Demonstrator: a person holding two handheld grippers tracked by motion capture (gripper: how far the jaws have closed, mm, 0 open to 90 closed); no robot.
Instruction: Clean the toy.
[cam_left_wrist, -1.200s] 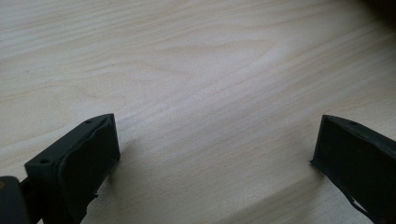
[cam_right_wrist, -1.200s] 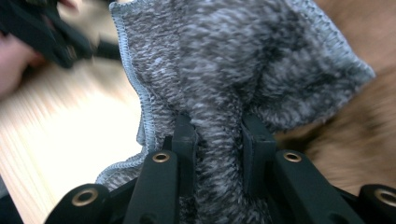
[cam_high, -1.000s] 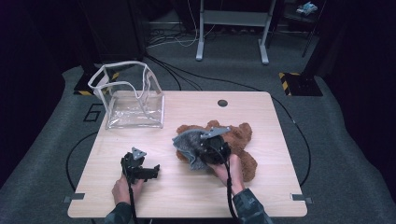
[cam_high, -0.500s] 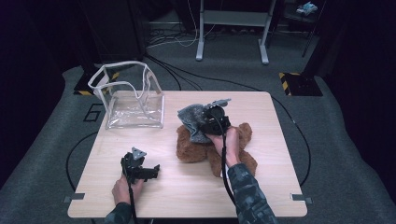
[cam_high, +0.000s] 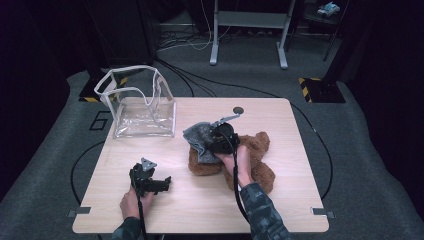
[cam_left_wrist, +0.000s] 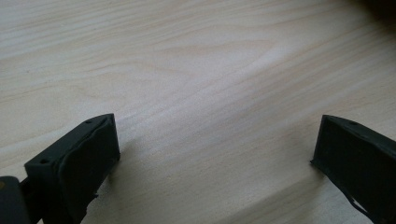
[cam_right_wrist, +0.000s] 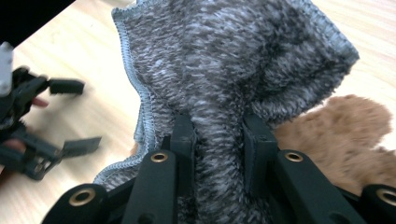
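Note:
My right gripper (cam_high: 220, 137) is shut on a bunched grey knit cloth (cam_high: 199, 142), held just above a brown teddy bear (cam_high: 257, 160) that lies on the wooden table (cam_high: 300, 200). In the right gripper view the two jaws pinch a fold of the grey cloth (cam_right_wrist: 224, 70), and the bear's fur (cam_right_wrist: 348, 126) shows behind at the right. My left gripper (cam_high: 160, 184) rests low over the table near its front left, open, with nothing between its jaws. In its own view the left gripper (cam_left_wrist: 215, 154) has only bare wood (cam_left_wrist: 201, 70) ahead.
A clear plastic bag (cam_high: 142, 107) with a white rim stands open at the table's back left. A small dark round hole (cam_high: 238, 110) sits near the far edge. The left gripper (cam_right_wrist: 46, 121) shows off to the left in the right gripper view.
My right gripper carried the grey cloth away from the bear's front toward the far side, then came back a little to the left. The left gripper has not moved.

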